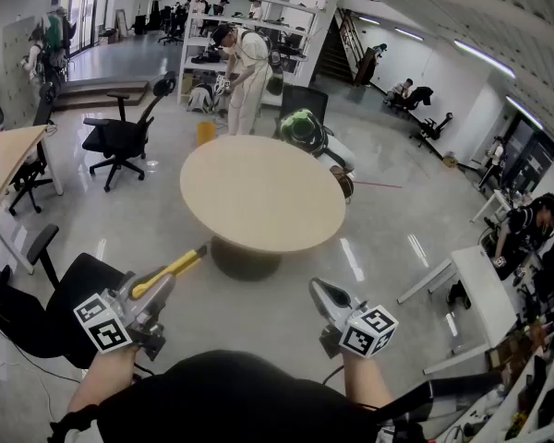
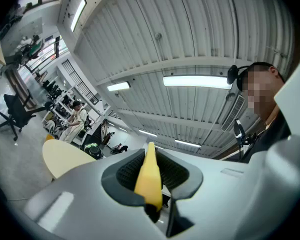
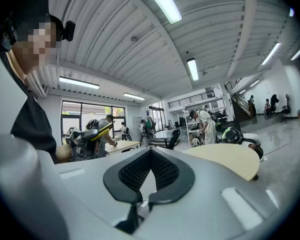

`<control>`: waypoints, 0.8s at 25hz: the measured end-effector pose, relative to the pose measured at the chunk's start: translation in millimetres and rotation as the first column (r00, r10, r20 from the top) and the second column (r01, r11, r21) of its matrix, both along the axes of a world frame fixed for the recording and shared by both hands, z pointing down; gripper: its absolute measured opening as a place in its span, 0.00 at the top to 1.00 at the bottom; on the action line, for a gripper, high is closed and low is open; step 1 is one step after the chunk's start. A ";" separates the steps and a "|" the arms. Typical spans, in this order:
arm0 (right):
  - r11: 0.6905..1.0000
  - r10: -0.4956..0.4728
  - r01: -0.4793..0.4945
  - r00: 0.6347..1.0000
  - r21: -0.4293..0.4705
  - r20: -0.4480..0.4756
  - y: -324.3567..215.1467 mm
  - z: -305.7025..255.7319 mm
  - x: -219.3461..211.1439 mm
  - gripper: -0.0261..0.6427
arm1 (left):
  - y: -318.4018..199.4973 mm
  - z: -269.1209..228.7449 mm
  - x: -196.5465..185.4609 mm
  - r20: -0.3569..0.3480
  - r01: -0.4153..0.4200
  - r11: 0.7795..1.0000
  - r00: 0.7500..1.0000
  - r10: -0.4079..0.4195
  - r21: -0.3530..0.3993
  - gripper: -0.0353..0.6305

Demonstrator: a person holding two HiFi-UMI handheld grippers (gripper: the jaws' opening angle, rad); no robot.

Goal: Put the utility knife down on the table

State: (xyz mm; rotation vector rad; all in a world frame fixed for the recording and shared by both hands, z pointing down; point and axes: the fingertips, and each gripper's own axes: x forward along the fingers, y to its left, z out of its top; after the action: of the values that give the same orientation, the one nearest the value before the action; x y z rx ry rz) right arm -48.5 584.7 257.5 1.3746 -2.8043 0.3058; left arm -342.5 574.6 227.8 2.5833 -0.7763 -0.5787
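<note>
**Holdings as I see them from the remote desk**

1. Left gripper (image 1: 162, 282): at 7 o'clock in my head view. The jaws are drawn narrow and the pads are clamped on item 2. It is tilted a little upward.

2. Utility knife (image 1: 173, 269): yellow body, gripped at its rear end. The long front part sticks out past the jaw tips toward 1 o'clock. It is in the air over the floor, short of the table and not touching it. In the left gripper view it stands edge-on between the two black pads.

3. Right gripper (image 1: 319, 290): at 5 o'clock, held about level. The jaw tips are brought together with nothing between the pads. It sits well apart from the left gripper.

4. Table (image 1: 258, 197): round, pale top on a single dark pedestal, at 12 o'clock from both grippers.

5. Container: a small yellow tub (image 1: 206, 133), probably a bucket, on the floor just beyond the table's 11 o'clock edge. I cannot see inside it from this angle, so I list no contents.

6. Shelving rack (image 1: 223, 21): white, well behind the table at 12 o'clock. It holds dark items too small for me to name. A person (image 1: 246, 77) stands bent over at it.

7. Office chair (image 1: 122, 137): black, at the table's 10 o'clock.
</note>
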 end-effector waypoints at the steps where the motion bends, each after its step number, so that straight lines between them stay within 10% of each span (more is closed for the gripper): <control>1: 1.000 -0.003 0.003 1.000 -0.002 -0.003 0.6 0.7 -0.4 0.94 | 0.5 0.8 0.9 0.001 -0.001 1.000 1.000 0.001 -0.001 0.84; 20: 1.000 0.013 -0.011 0.998 -0.020 0.064 -4.0 4.5 35.7 0.94 | -6.1 2.4 37.5 0.018 -0.026 1.000 1.000 0.026 -0.013 0.84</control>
State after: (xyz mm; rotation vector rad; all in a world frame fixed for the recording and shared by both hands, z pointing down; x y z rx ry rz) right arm -12.8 580.7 262.0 1.4032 -2.8368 0.3834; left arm -305.0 568.5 230.1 2.5867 -0.7490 -0.5418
